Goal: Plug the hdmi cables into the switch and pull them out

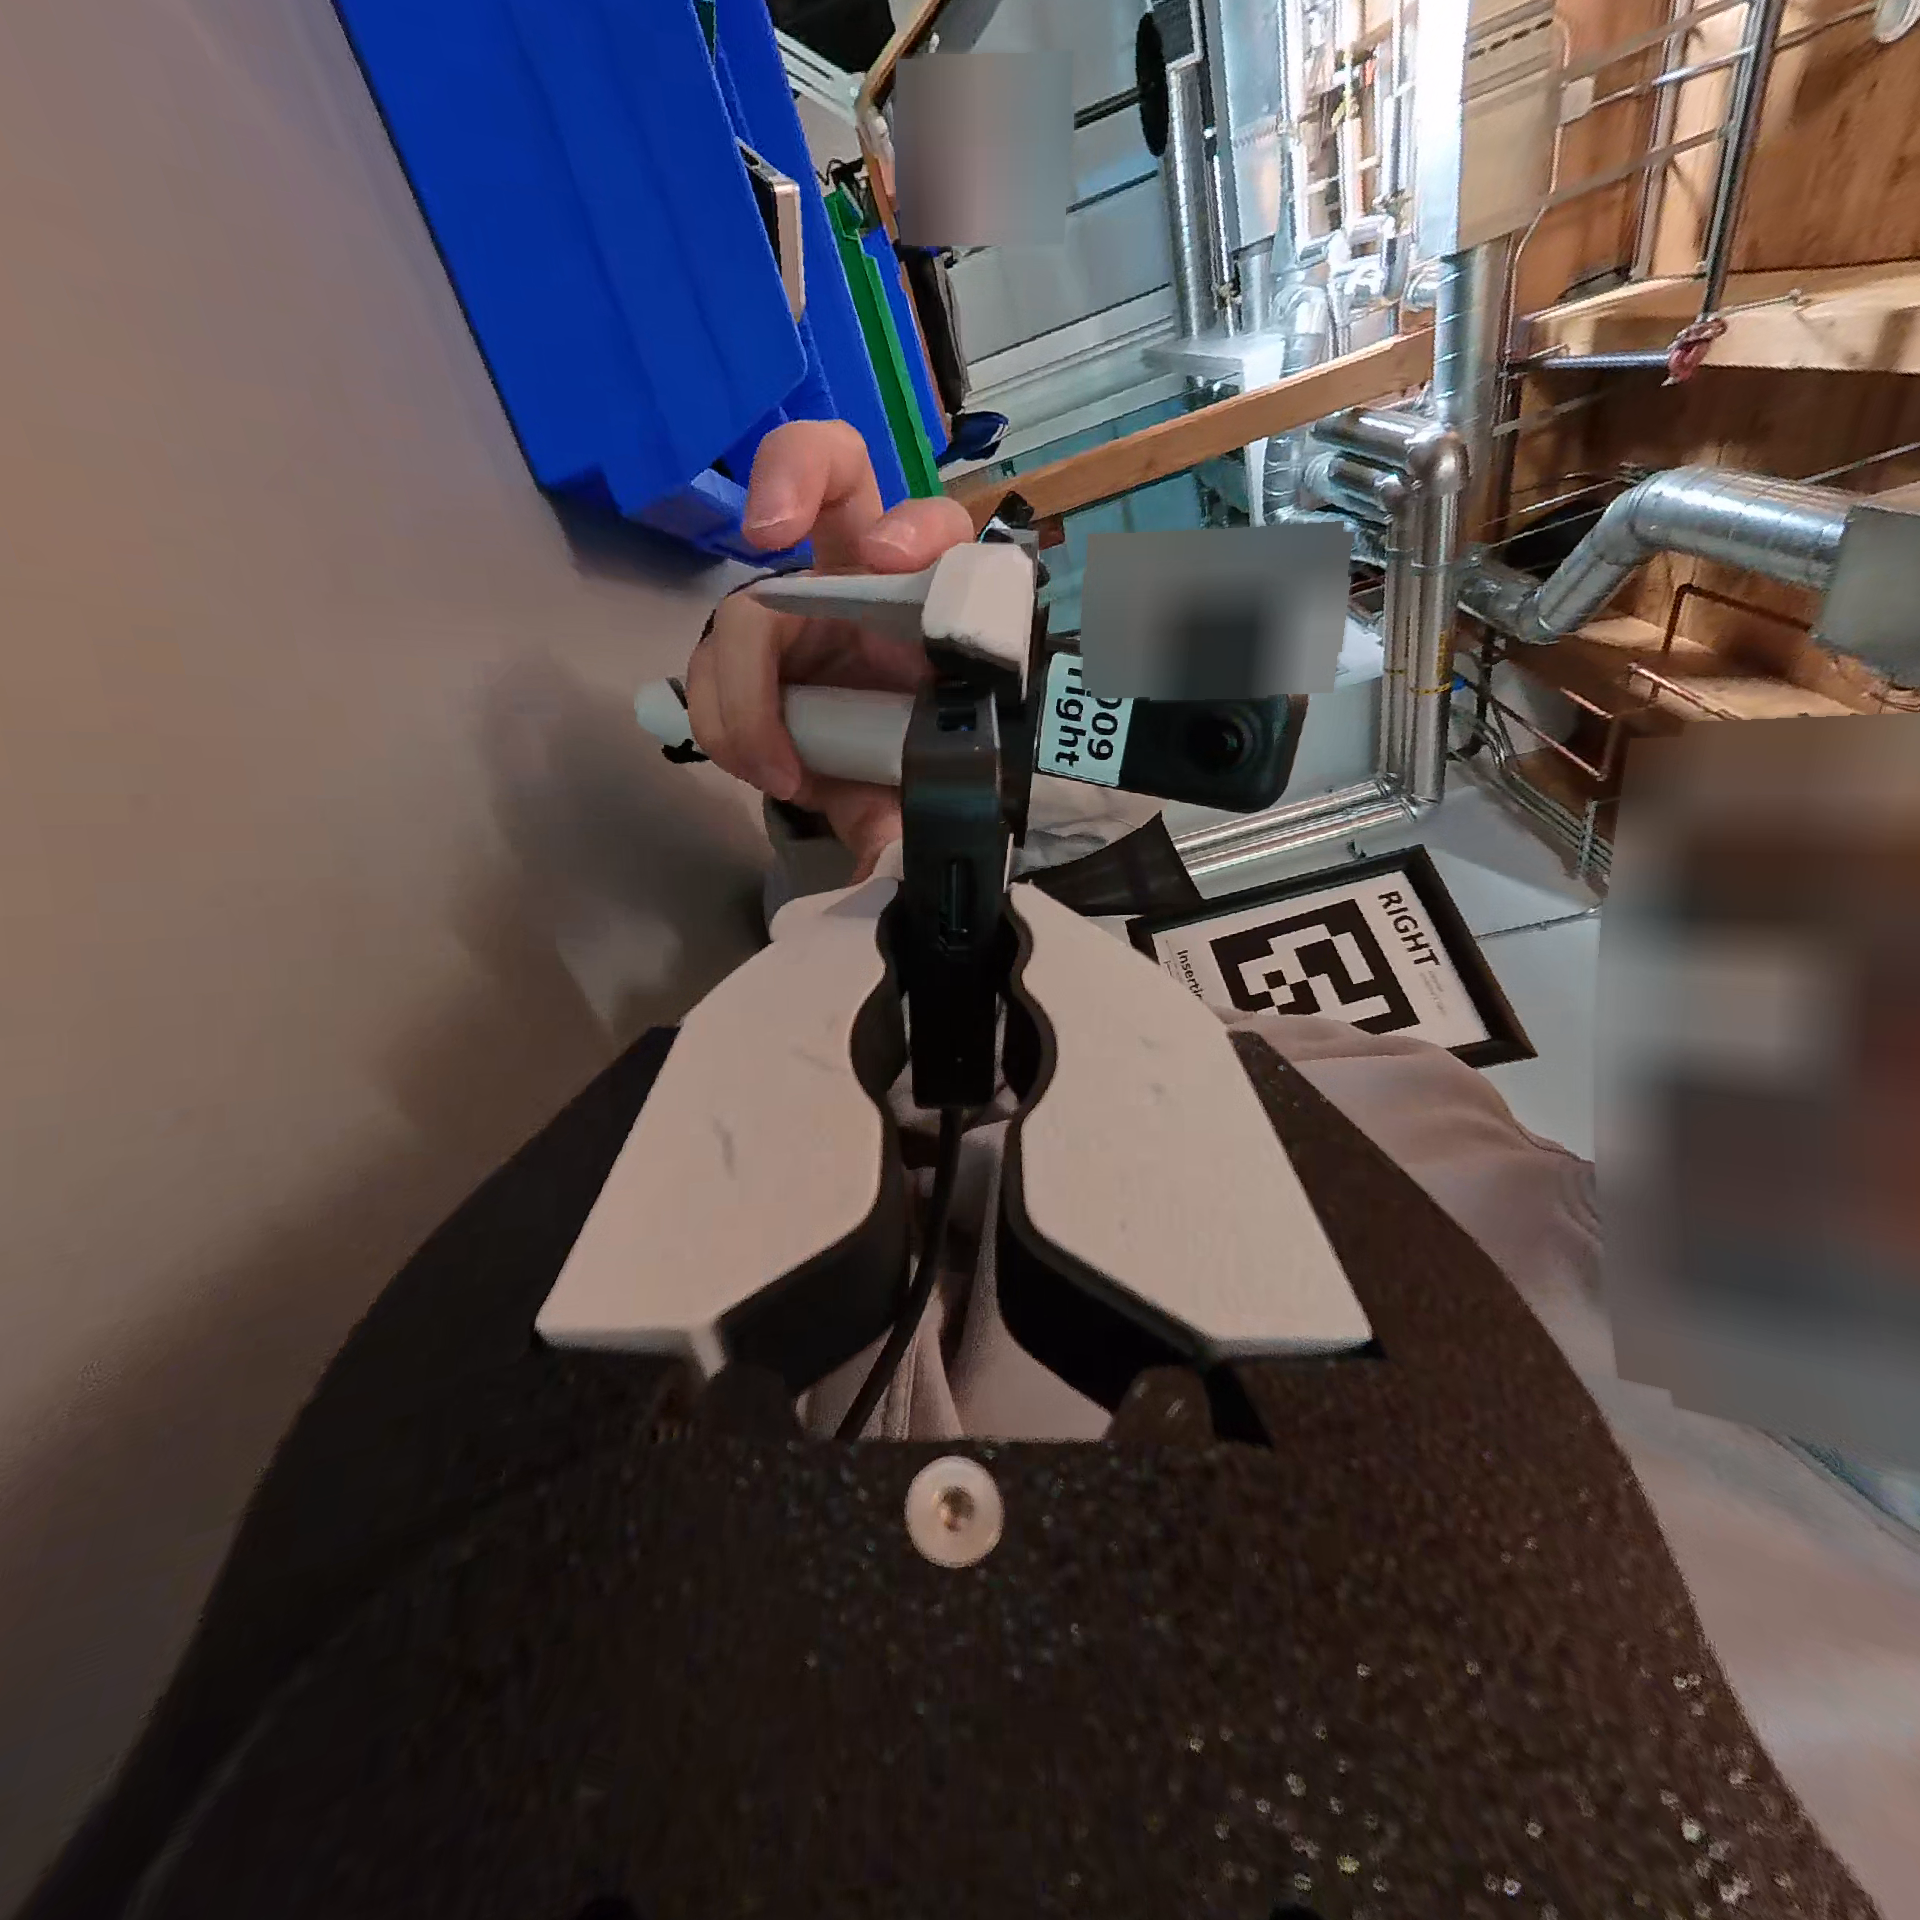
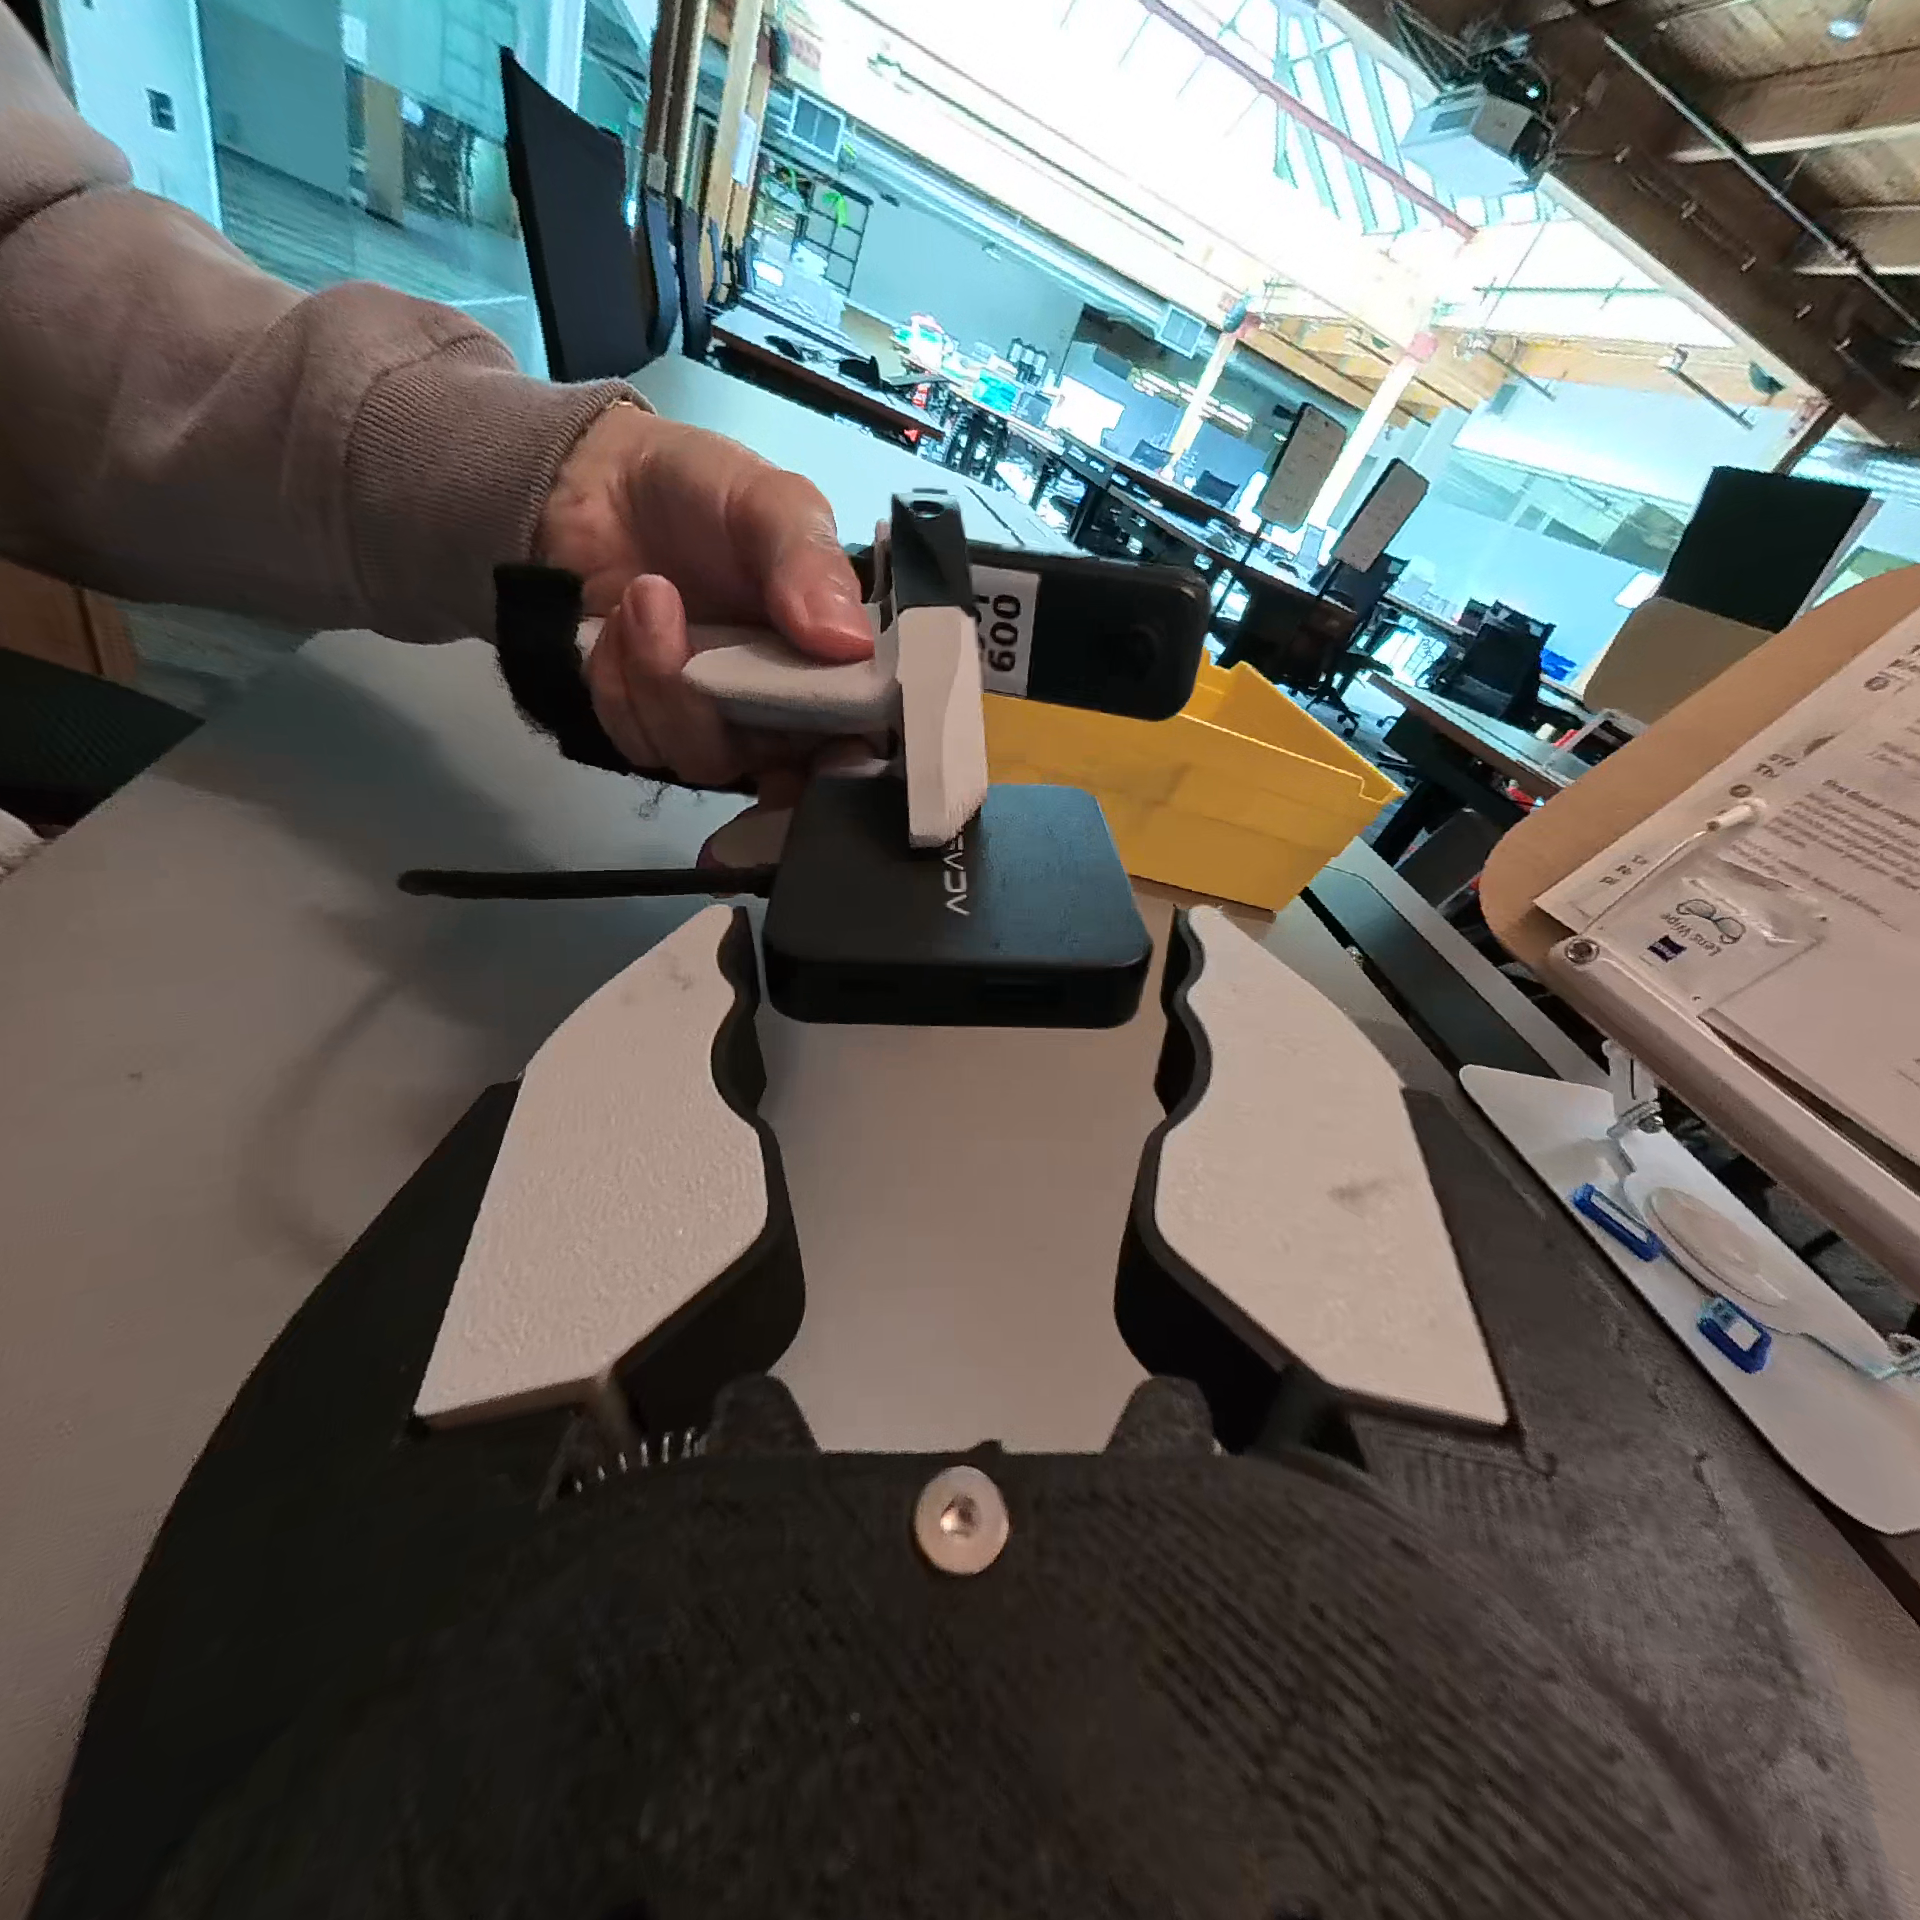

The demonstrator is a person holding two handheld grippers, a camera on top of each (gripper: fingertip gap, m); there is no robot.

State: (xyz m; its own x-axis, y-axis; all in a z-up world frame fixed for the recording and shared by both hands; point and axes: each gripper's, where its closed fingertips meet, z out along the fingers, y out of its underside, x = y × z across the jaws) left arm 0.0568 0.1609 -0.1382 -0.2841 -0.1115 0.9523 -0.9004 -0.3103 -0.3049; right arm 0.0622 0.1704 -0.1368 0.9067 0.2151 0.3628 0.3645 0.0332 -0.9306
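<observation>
The left hand-held gripper (image 1: 948,961) is clamped edge-on across the flat faces of the small black switch (image 1: 951,894), holding it clear of the counter (image 2: 208,987), a thin black cable (image 1: 914,1278) trailing from its 6 o'clock end in the left wrist view. The right hand-held gripper (image 2: 956,966) stands wide open at 6 o'clock of the switch (image 2: 961,904) in its own view, its fingertips flanking the port edge without touching. The switch looks light, rigid and smooth-cased, likely to twist under a plug's push, so pinch it across the faces mid-body, ports left free.
</observation>
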